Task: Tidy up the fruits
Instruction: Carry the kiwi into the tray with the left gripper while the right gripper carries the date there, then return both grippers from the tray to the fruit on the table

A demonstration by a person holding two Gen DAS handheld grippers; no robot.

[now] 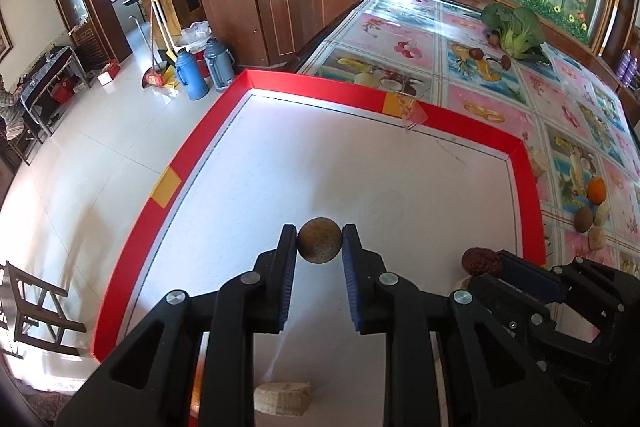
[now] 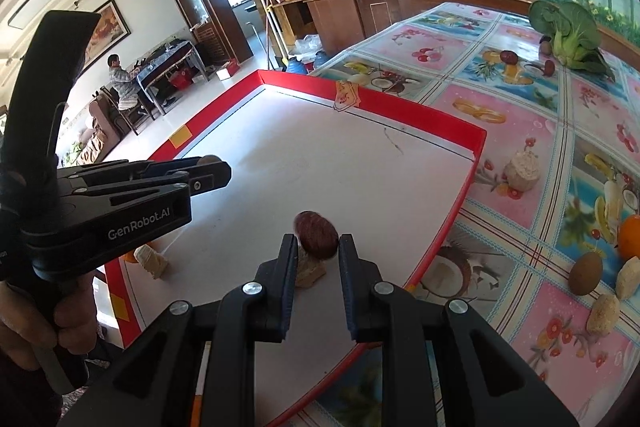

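Your left gripper is clamped on a round brown fruit, one pad pressing each side, and it hangs over the white floor of the red-rimmed tray, near the tray's middle. Your right gripper is closed on a dark red date, held at the fingertips over the tray's near right part; in the left wrist view the same date shows just inside the tray's right rim. Directly below that date, on the tray floor, lies a pale beige chunk. A second beige chunk sits on the tray floor by its near left corner, under your left gripper's body, with something orange just behind it that is too hidden to name. Outside the tray, to the right of its right rim on the fruit-patterned tablecloth, you have an orange, another round brown fruit and two more pale pieces close together. Beyond the tray's far right corner, well apart from it, a leafy green vegetable lies with two dark red dates beside it. Your hand grips the left gripper's handle.
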